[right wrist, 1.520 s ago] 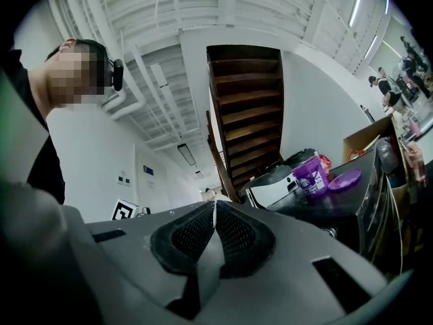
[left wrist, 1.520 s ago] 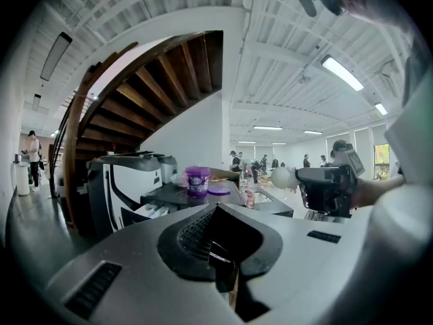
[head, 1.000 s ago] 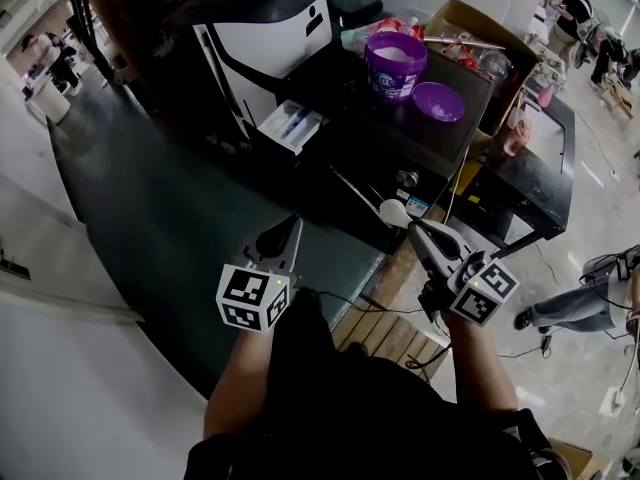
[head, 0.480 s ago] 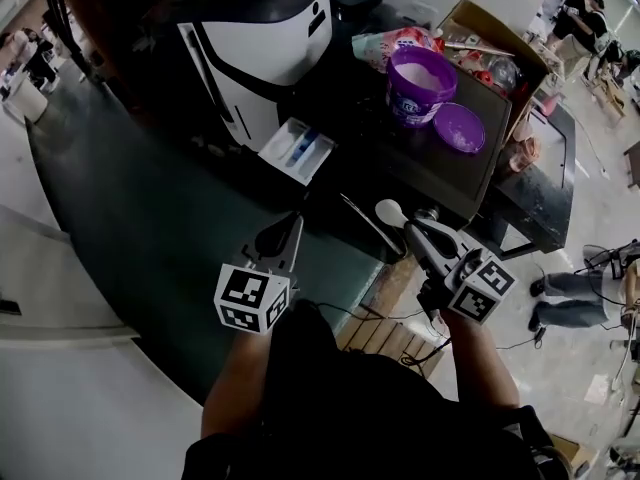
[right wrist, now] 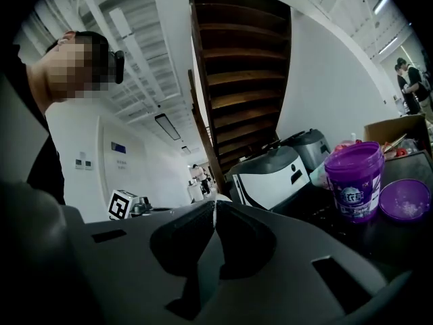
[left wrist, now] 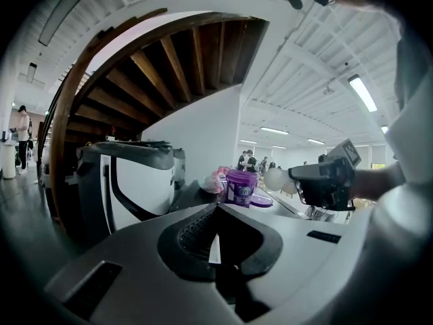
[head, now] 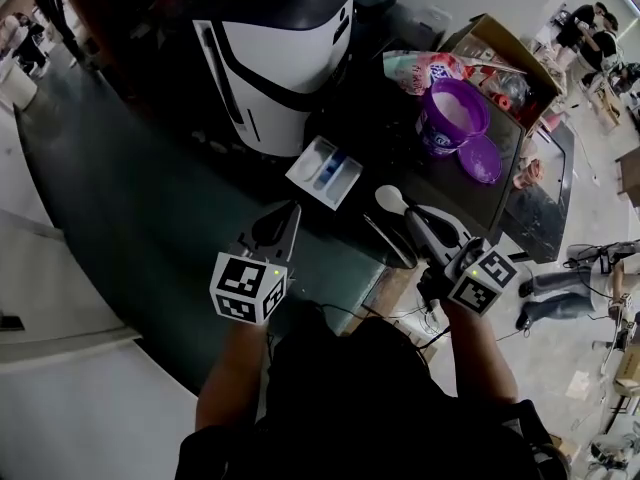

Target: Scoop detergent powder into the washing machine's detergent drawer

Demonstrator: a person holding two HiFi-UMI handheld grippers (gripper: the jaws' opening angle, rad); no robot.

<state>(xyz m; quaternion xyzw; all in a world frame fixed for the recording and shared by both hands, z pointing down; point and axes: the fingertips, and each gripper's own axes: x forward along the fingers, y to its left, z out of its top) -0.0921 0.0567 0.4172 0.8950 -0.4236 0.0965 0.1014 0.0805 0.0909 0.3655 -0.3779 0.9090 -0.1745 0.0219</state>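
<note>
Room brightly lit by ceiling strip lights (left wrist: 362, 93); white walls near washed out. Dark counter (head: 455, 183) underexposed; white washing machine (head: 290, 58) front bright. Heavy fisheye bending, black vignetted corners. Close foreground soft in both gripper views.

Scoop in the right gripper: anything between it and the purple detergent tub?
Nothing visible. The right gripper holds the white scoop; the purple detergent tub stands open beyond it across bare dark tabletop, its lid lying beside it, right of the straight path.
</note>
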